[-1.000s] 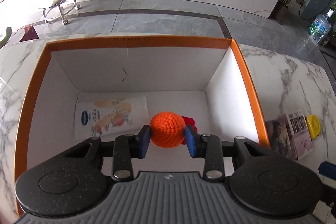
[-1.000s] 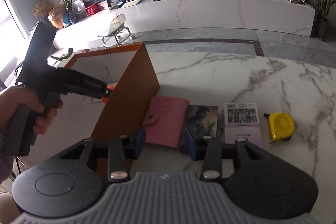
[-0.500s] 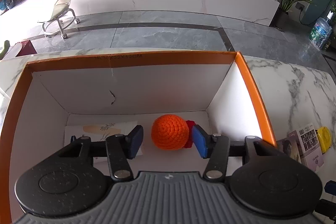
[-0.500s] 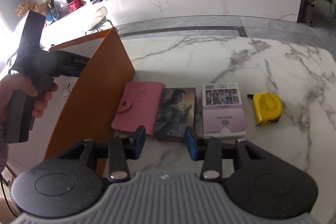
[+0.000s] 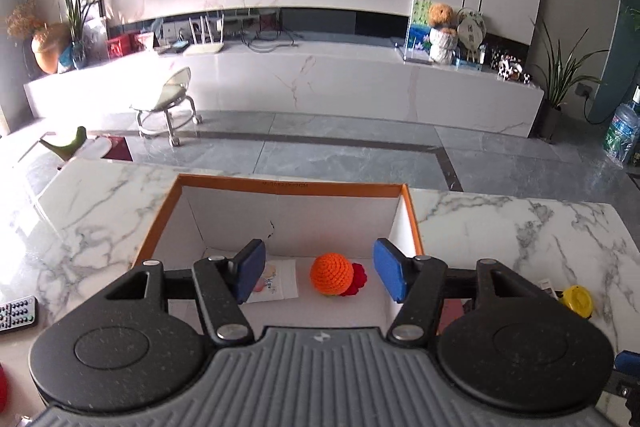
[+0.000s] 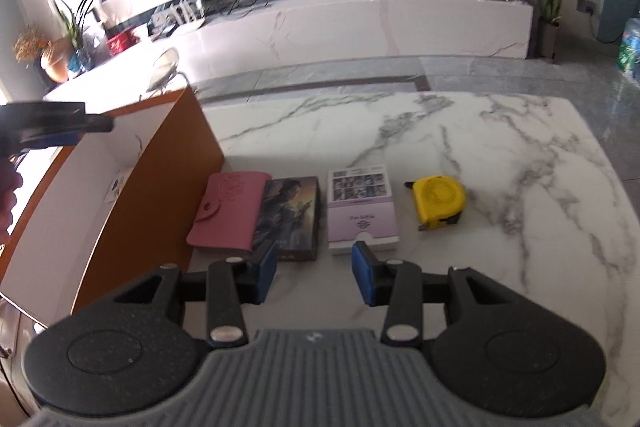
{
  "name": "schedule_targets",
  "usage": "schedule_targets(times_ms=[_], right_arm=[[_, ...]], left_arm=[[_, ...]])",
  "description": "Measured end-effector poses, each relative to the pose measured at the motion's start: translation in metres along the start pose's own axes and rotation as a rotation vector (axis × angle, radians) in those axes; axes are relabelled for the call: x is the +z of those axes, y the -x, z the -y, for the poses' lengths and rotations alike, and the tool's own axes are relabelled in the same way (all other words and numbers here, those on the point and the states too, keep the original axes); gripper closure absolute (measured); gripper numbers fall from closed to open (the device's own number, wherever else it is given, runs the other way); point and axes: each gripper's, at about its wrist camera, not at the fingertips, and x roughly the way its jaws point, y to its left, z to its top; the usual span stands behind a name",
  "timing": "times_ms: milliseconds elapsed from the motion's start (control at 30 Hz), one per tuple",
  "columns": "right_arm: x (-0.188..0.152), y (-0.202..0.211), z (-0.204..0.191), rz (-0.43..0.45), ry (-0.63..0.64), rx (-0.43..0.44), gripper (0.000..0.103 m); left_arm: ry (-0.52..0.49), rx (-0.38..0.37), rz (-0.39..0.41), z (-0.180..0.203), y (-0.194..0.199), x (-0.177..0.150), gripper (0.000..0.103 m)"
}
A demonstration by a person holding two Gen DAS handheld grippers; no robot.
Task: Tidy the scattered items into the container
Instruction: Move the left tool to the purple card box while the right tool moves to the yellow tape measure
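Note:
An orange-rimmed box point(image 5: 288, 184) with white inner walls stands on the marble table. An orange crochet ball point(image 5: 332, 273) lies on its floor beside a red item point(image 5: 358, 279) and a printed packet point(image 5: 276, 281). My left gripper point(image 5: 320, 275) is open and empty, raised above the box's near side. My right gripper point(image 6: 314, 273) is open and empty, just short of a dark picture box point(image 6: 290, 217). Beside that lie a pink wallet point(image 6: 228, 211), a lilac card box point(image 6: 362, 209) and a yellow tape measure point(image 6: 438, 201). The orange box's side point(image 6: 160, 179) stands to their left.
A remote control point(image 5: 16, 313) lies on the table at the left. The marble table point(image 6: 500, 163) stretches to the right and behind the items. The left gripper point(image 6: 52, 125) shows over the box in the right wrist view. Beyond are a grey floor and a TV bench.
My left gripper opened, let go of the orange ball, and lifted back out of the box; the ball now lies on the box floor. My right gripper moved right toward the items and opened wider.

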Motion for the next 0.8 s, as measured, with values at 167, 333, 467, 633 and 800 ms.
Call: schedule_targets(times_ms=[167, 333, 467, 633, 800], right_arm=[[-0.012, 0.030, 0.011, 0.057, -0.002, -0.047, 0.055], [-0.025, 0.054, 0.023, 0.065, -0.006, -0.093, 0.053], [-0.037, 0.072, 0.033, 0.083, 0.023, -0.127, 0.053], [-0.050, 0.089, 0.047, 0.089, 0.036, -0.160, 0.053], [-0.059, 0.096, 0.062, 0.095, 0.025, -0.176, 0.053]], left_arm=[[-0.009, -0.087, 0.038, 0.024, 0.052, -0.014, 0.031], [-0.033, -0.186, 0.019, 0.051, 0.080, -0.039, 0.031], [-0.060, -0.219, -0.004, 0.073, 0.089, -0.062, 0.031], [-0.096, -0.244, -0.057, 0.097, 0.088, -0.091, 0.031], [-0.116, -0.239, -0.104, 0.113, 0.081, -0.113, 0.031]])
